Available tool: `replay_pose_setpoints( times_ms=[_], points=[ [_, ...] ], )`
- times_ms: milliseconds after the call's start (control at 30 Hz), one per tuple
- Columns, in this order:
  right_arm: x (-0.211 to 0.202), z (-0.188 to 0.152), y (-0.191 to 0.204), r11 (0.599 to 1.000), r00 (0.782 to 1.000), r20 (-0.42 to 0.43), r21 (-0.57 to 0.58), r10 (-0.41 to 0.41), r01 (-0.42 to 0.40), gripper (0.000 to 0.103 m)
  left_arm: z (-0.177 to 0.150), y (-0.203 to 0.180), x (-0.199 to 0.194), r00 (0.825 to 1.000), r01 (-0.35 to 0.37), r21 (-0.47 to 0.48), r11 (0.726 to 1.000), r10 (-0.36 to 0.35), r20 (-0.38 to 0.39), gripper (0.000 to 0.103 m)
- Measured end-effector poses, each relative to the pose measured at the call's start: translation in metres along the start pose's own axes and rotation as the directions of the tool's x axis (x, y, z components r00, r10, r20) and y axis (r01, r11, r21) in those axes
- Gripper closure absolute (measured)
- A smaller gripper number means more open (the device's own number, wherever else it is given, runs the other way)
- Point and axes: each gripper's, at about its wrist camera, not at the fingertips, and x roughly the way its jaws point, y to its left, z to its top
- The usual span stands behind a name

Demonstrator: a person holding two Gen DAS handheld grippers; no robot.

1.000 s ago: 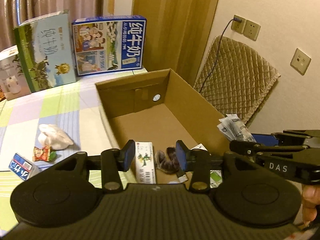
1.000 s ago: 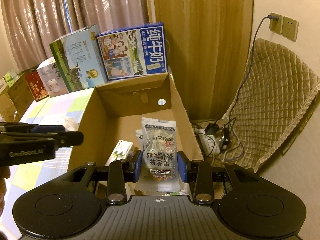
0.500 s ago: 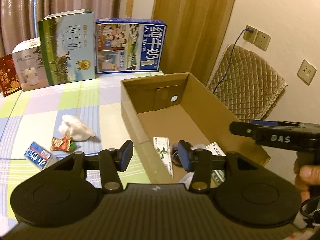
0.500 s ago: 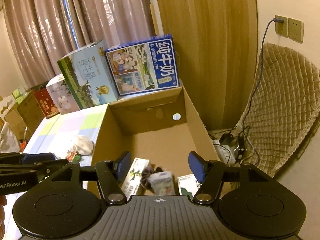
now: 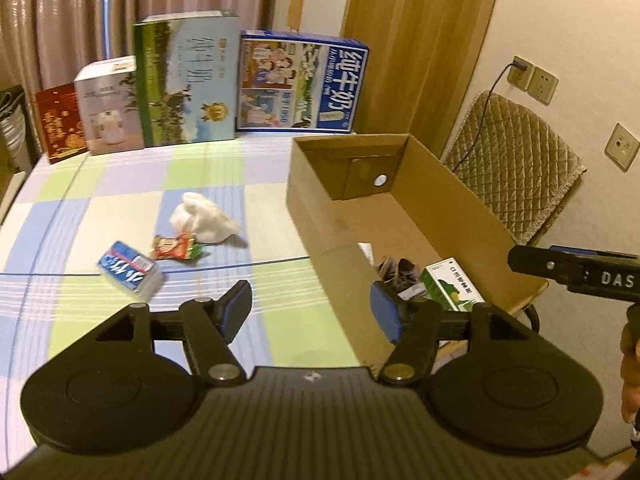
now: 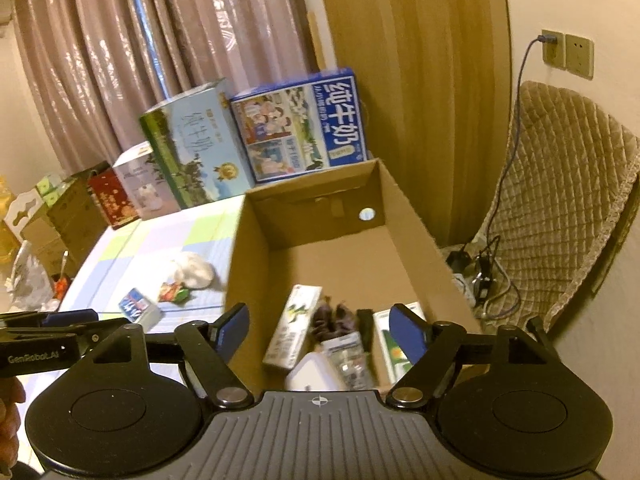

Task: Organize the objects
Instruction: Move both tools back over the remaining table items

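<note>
Cardboard everywhere you look: the open brown box, matte and square-cornered with a round hole punched in its far wall, sits on the right side of the table, whose smooth checked cloth runs in pale green, lilac and blue. Left gripper hangs above the near left wall of the box, jaws spread wide, nothing between the blue pads. Right gripper hovers over the box's near end, jaws equally wide apart and empty.

Down inside the box, a slim white carton with a green print lies flat along the left side. Beside it sits a dark, crinkled, lumpy thing, and against that a clear, shiny snack packet. A green-and-white carton rests at the right, and a smooth, rounded white object pokes up at the near edge.

Out on the cloth, well left of the box, lie three pieces close together: a soft, rumpled white wad, a glossy red wrapper touching it, and a small flat blue-and-white pack just beside the wrapper.

Along the back stand tall printed boxes: a blue milk carton case, a green-and-pale one, a white one and a red one. A quilted tan cushion leans against the wall at the right.
</note>
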Motion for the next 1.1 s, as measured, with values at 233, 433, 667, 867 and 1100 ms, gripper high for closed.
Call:
replay_pose_setpoints(
  times_ms=[233, 433, 667, 867, 1100],
  points=[
    [-0.015, -0.007, 0.037, 0.999, 0.999, 0.013, -0.033, 0.033, -0.032, 0.019, -0.018, 0.024, -0.032, 0.999, -0.050, 0.001, 0.999, 0.050, 0.017, 0.024],
    [-0.017, -0.015, 0.071, 0.995, 0.997, 0.010, -0.071, 0.073, -0.072, 0.014, -0.035, 0.058, -0.057, 0.995, -0.097, -0.048, 0.994, 0.098, 0.010, 0.016],
    [-0.010, -0.022, 0.104, 0.988, 0.994, -0.005, -0.109, 0.110, -0.110, 0.012, -0.046, 0.090, -0.077, 0.986, -0.162, -0.077, 0.984, 0.164, 0.013, 0.007],
    [-0.002, -0.028, 0.126, 0.980, 0.991, -0.021, -0.150, 0.129, -0.131, 0.008, -0.050, 0.112, -0.087, 0.980, -0.196, -0.107, 0.975, 0.199, 0.017, 0.003],
    [0.004, -0.031, 0.139, 0.975, 0.990, -0.031, -0.171, 0.141, -0.144, 0.005, -0.055, 0.127, -0.088, 0.976, -0.216, -0.122, 0.969, 0.219, 0.010, 0.001]
  ],
)
